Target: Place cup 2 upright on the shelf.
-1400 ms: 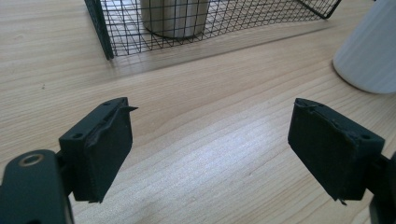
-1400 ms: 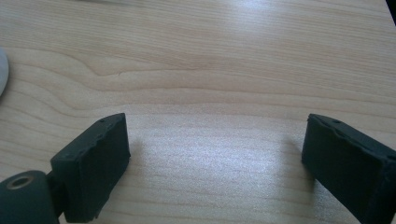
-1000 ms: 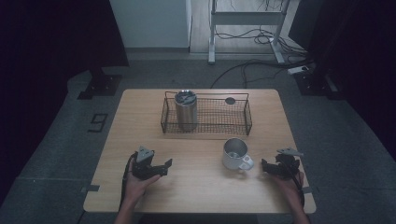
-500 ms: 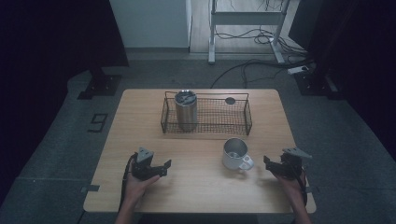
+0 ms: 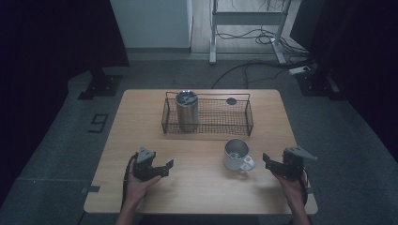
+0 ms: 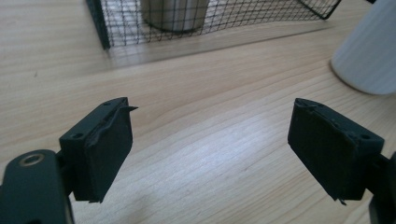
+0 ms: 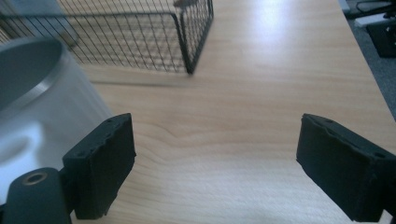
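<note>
Mug sits front-right on desk, w/ right gripper just beside its handle side, left gripper well apart, both w/ fingers wide open & empty; prob rigid, smooth, light—grab rim or handle.

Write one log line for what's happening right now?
left gripper: open, empty | right gripper: open, beside white mug | steel tumbler: upright in wire basket

Both grippers are black. The left gripper trails a black cable. The right gripper has a grey plate on top.
</note>
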